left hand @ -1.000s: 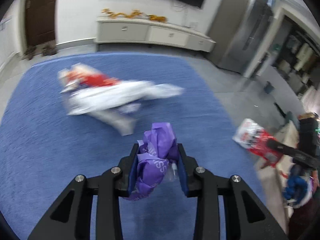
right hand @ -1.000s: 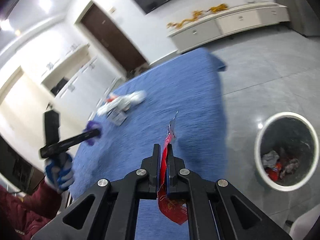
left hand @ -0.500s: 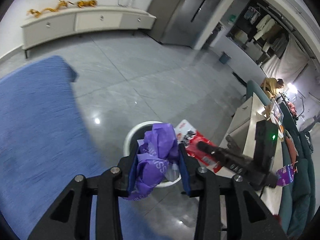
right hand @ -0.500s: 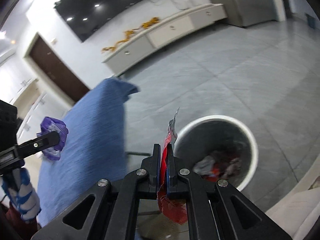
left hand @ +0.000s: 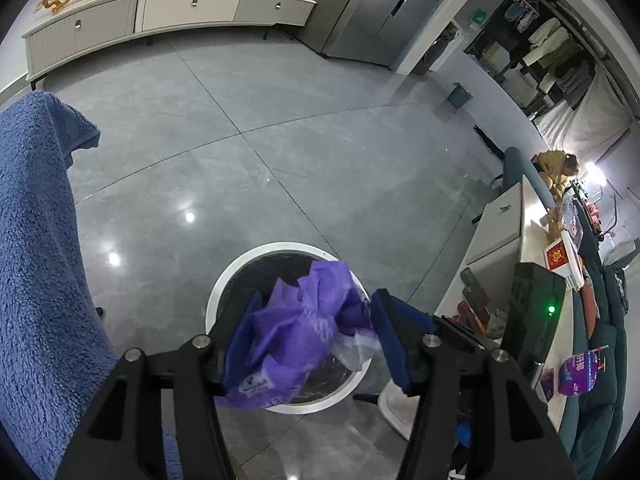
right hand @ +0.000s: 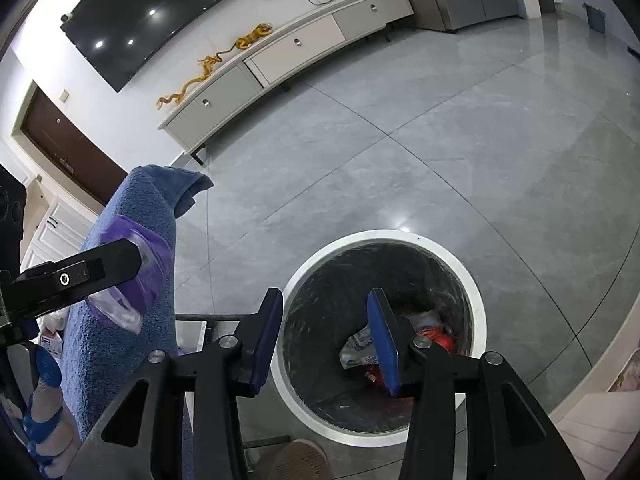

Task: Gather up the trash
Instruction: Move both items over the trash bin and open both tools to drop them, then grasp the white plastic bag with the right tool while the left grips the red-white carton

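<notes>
Two grippers sit over the trash bin (right hand: 476,300), a round white-rimmed can with a dark liner standing on the grey tile floor (left hand: 280,140). Your right gripper (right hand: 326,336) is spread wide with nothing between its blue pads (right hand: 268,336); it looks straight down into the bin mouth. Inside the bin you can see crumpled trash: a red wrapper (right hand: 438,334) and a pale printed piece (right hand: 356,354) just beside it, at the bottom.

Your left gripper (left hand: 316,336) has its fingers parted, the purple plastic bag (left hand: 296,336) bunched between them. The bag touches the left pad; on the right side I can't tell whether the pad presses it or a gap has opened, so whether the bag is gripped or let go is unclear. From the left wrist view the bag hangs over the bin (left hand: 228,280) opening, covering part of the near rim. From the right wrist view the same bag (right hand: 148,264) shows at the tip of the left gripper (right hand: 136,258), in front of the blue fleece blanket (right hand: 132,320), to the left of the bin.

That blanket (left hand: 36,260) drapes down along the left edge of the left wrist view. A white TV cabinet (right hand: 296,52) runs along the far wall, a gold dragon figurine (right hand: 208,68) on top. Your gloved left hand (right hand: 46,404) shows low at the left edge.
</notes>
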